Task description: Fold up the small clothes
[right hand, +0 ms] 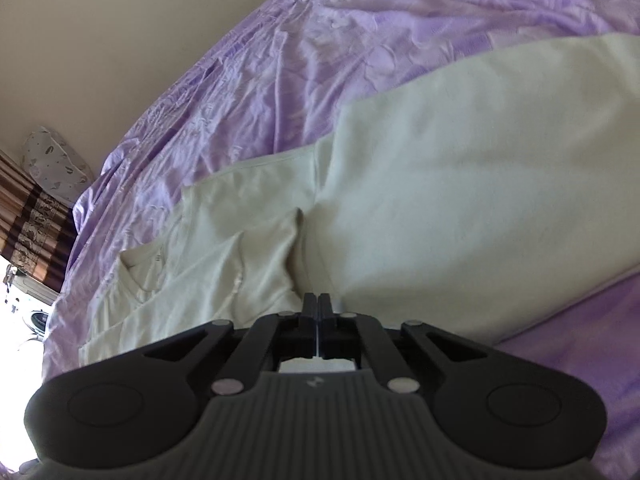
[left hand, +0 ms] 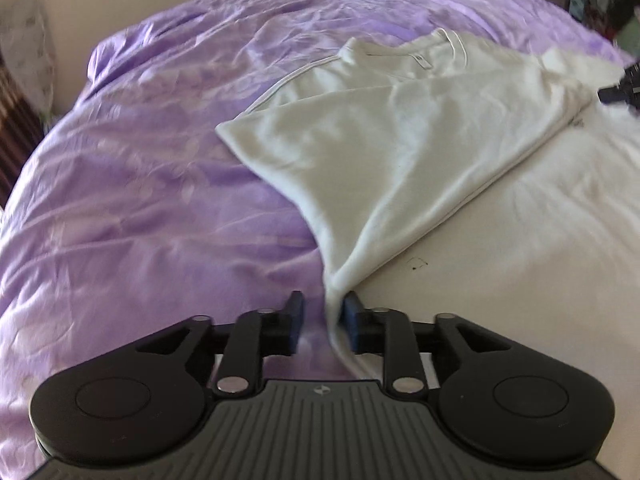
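Observation:
A white T-shirt (left hand: 400,128) lies on a purple bedsheet (left hand: 140,200), its left side folded over the body, the collar at the far end. My left gripper (left hand: 322,310) has its jaws a little apart, with a bunched corner of the shirt between them, against the right finger (left hand: 352,308). The right gripper shows at the far right edge of the left wrist view (left hand: 624,88), at the shirt's far side. In the right wrist view my right gripper (right hand: 318,304) is shut on the shirt's fabric (right hand: 440,200), which stretches away from it over the sheet.
The bedsheet (right hand: 300,60) is wrinkled and covers the bed. A cream wall (right hand: 100,40) stands behind it, with a patterned pillow (right hand: 56,168) and a striped curtain (right hand: 32,232) at the left. Cluttered objects (left hand: 600,4) show at the top right.

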Available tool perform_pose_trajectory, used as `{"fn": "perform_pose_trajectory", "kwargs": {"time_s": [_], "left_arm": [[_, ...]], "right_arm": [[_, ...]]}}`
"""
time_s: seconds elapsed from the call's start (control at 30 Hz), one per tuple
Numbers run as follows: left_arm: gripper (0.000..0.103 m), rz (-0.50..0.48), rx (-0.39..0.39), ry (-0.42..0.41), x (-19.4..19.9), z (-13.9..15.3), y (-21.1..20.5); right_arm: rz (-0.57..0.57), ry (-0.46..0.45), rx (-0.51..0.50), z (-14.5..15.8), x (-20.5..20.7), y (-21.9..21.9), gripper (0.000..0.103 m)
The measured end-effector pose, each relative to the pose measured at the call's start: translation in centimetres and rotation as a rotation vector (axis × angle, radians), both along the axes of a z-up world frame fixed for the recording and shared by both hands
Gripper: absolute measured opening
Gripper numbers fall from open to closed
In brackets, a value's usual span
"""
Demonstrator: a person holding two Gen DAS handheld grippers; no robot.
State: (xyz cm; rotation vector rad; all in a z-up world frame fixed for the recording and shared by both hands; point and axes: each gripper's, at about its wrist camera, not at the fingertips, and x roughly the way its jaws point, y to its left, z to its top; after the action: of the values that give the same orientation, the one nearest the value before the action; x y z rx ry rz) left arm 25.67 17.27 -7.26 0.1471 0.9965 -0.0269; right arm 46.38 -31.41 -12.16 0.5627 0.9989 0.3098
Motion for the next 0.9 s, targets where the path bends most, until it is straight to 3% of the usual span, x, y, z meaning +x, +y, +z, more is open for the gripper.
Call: {"fn": "perform_pose_trajectory", "kwargs": {"time_s": [0.1, 0.13, 0.23, 0.3, 0.47, 0.57, 0.7, 0.9], "left_arm": [[0.037, 0.015, -0.062, -0.011, -0.9, 1.7, 0.6], [0.037, 0.018, -0.072, -0.034, -1.3, 2.4, 0.6], [0.038, 0.047, -0.131, -0.1, -1.8, 4.6, 0.7], [0.038, 0.085, -0.16, -0.139, -1.6, 5.8, 0.5], [0.041, 0.18, -0.135, -0.213, 0.3, 7.3, -1.2], [0.042, 0.232, -0.188, -0.218, 1.5, 7.1, -1.5], [0.042, 0.28, -0.227, -0.186, 3.1, 6.0, -2.1], [0.042, 0.37, -0.227, -0.141, 4.8, 4.4, -2.4]], "right_arm": [[0.001, -0.018, 0.016, 2.3, -0.7, -1.0, 0.001], [0.004, -0.03, 0.015, 3.4, -1.0, -1.5, 0.007], [-0.014, -0.07, 0.006, 6.5, -2.2, -4.2, 0.036], [-0.039, -0.094, -0.022, 8.6, -3.1, -6.6, 0.036], [-0.163, -0.111, -0.072, 12.6, -5.8, -14.7, 0.039], [-0.254, -0.095, -0.103, 13.9, -7.3, -20.2, 0.046], [-0.385, -0.039, -0.136, 13.0, -8.5, -27.4, 0.05], [-0.574, 0.069, -0.13, 6.5, -7.9, -34.8, 0.051]]}}
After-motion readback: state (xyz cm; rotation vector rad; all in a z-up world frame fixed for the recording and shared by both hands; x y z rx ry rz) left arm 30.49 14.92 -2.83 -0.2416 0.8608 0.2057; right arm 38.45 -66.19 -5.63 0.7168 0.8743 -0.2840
